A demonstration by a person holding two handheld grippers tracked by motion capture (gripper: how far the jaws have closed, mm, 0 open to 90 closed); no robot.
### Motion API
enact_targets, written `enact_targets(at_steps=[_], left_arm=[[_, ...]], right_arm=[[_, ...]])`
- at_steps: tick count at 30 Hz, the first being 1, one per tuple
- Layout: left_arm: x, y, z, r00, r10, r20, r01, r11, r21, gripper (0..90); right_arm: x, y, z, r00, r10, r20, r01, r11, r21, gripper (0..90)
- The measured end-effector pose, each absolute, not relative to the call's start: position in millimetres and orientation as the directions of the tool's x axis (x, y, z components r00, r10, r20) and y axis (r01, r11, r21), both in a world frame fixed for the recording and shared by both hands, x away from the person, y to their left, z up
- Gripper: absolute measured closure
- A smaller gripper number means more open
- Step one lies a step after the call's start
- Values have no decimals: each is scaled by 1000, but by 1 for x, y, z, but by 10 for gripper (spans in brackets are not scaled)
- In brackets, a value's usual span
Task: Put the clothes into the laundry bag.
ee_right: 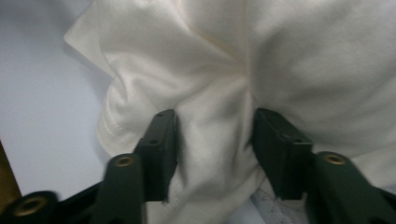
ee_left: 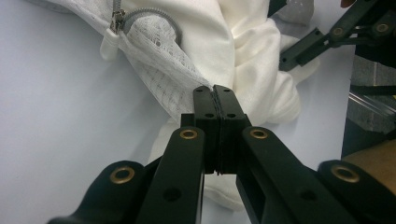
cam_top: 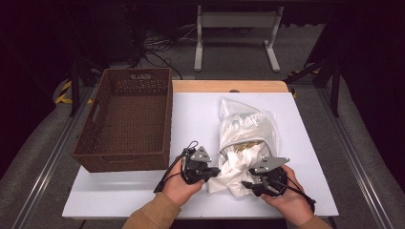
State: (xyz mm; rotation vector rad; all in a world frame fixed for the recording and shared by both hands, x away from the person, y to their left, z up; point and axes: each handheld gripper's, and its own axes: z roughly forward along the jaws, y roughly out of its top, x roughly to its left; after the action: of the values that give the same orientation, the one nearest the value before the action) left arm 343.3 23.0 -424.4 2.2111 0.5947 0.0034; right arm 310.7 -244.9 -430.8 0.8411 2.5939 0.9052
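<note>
A white mesh laundry bag [cam_top: 246, 121] lies on the white table [cam_top: 191, 114], its open end toward me, and a white cloth [cam_top: 234, 164] bulges out of it. My left gripper [cam_top: 215, 171] is at the cloth's left side. In the left gripper view that gripper [ee_left: 215, 88] is shut on the edge of the mesh bag [ee_left: 159, 79], below the zipper pull [ee_left: 108, 44]. My right gripper [cam_top: 246, 183] is at the cloth's near right. It [ee_right: 212, 135] stands open, with a thick fold of the cloth [ee_right: 210, 60] between its jaws.
A brown wicker basket [cam_top: 122, 162] stands at the left of the table, close to my left hand. A wooden edge [cam_top: 229, 86] shows behind the white top. Farther back, a white metal frame [cam_top: 236, 19] and cables are on the floor.
</note>
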Motion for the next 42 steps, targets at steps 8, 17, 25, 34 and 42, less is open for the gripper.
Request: enact_targets(at_steps=[8,17,25,34,42], left_arm=[[341,23,-424,889,415,-194,414,-546,728,899],[336,26,-419,892,411,-190,407,-546,732,899],[332,31,-415,894,407,-186,400,-540,741,899],[326,35,-412,896,403,-188,398,-539,742,899],[322,38,-411,895,400,-196,402,-535,743,899]], right_arm=[[313,-247,-429,-808,586,-67,424,657,623,829],[314,-249,-418,-809,585,-65,399,627,670,847],[318,-252,-405,-805,591,-56,384,590,711,849],[327,-252,-397,-795,603,-56,377,565,734,852],[340,-251,-390,-775,627,-73,370,545,752,855]])
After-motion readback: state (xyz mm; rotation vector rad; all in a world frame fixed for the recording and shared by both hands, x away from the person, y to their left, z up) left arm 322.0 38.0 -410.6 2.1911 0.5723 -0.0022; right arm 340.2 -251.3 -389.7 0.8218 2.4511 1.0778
